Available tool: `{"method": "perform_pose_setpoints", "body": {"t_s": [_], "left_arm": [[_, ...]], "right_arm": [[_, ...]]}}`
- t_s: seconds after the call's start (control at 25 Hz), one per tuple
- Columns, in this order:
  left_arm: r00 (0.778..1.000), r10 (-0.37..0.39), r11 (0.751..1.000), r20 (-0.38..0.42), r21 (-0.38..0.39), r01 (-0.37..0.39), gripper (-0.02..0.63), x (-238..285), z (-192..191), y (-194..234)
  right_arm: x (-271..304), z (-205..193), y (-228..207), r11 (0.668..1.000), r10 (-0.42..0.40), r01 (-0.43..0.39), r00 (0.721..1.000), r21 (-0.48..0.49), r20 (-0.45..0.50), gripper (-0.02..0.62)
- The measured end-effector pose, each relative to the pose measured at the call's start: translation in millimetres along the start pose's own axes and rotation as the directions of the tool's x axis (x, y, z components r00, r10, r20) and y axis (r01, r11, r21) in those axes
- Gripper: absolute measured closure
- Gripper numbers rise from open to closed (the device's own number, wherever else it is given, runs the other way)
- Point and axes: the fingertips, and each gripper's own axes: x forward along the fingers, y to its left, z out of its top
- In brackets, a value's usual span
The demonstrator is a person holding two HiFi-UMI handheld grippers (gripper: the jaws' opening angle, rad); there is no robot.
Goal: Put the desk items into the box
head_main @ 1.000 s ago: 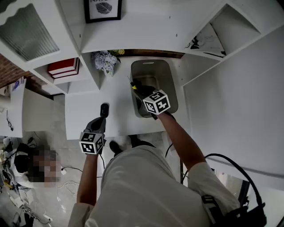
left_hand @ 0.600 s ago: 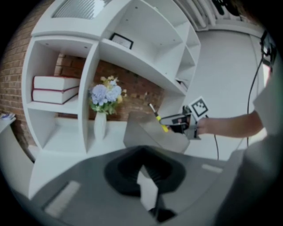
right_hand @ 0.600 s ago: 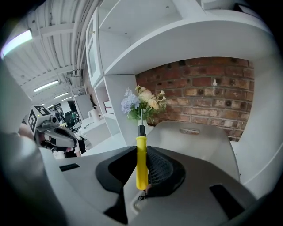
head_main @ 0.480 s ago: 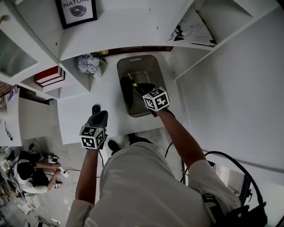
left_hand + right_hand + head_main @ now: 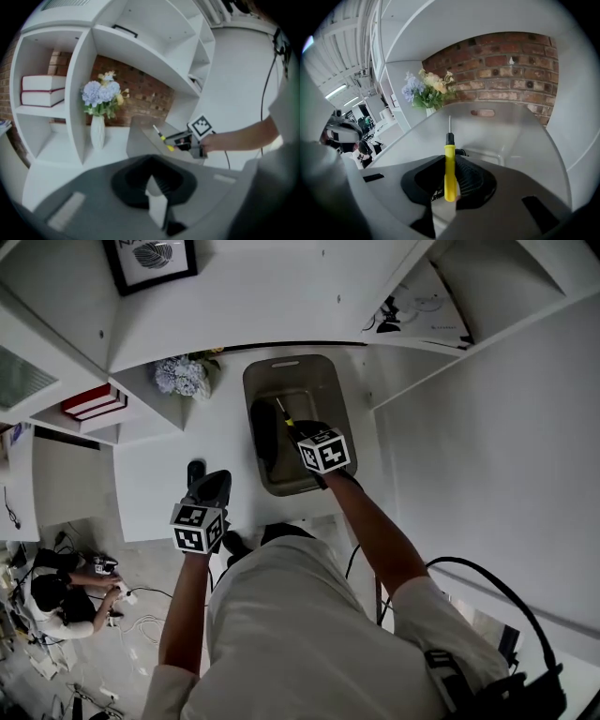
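Nearest the body, the left gripper [image 5: 157, 199] was held over the white desk [image 5: 150, 486], its jaws closed together on nothing. Beyond it, the right gripper [image 5: 449, 190] was clamped on a yellow-handled screwdriver [image 5: 449, 168] (metal tip forward), poised above the open grey plastic box [image 5: 352, 418].

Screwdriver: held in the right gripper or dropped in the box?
Held. The right gripper has its jaws shut on the yellow handle of the screwdriver; its tip points into the grey box, not released.
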Motion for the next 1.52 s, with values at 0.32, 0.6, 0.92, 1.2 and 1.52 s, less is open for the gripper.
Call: {"method": "perform_pose_setpoints", "body": {"t_s": [0.32, 0.6, 0.92, 1.2, 1.52], "left_arm": [[0.999, 0.053, 0.996, -0.011, -0.072, -0.053, 0.603, 6.2, -17.7, 6.2], [0.995, 0.082, 0.991, -0.049, -0.101, -0.087, 0.603, 12.3, -37.4, 16.8], [0.991, 0.132, 0.978, -0.029, -0.16, -0.135, 0.603, 13.6, -33.9, 32.1], [0.988, 0.151, 0.971, -0.036, -0.18, -0.155, 0.603, 9.3, -36.1, 43.1], [0.988, 0.146, 0.972, -0.041, -0.181, -0.151, 0.603, 7.5, -40.2, 42.8]], "right_arm": [[43.1, -34.3, -30.3, 0.999, -0.02, 0.024, 0.99, 0.025, -0.139, 0.537], [84.4, -61.0, -50.4, 0.999, -0.04, 0.04, 0.972, -0.003, -0.233, 0.537], [112.7, -87.6, -59.3, 0.999, -0.023, 0.029, 0.946, 0.014, -0.322, 0.536], [121.1, -103.1, -52.8, 0.999, 0.015, -0.002, 0.925, 0.034, -0.379, 0.535], [123.2, -105.9, -43.5, 0.998, 0.052, -0.039, 0.916, 0.042, -0.398, 0.468]]}}
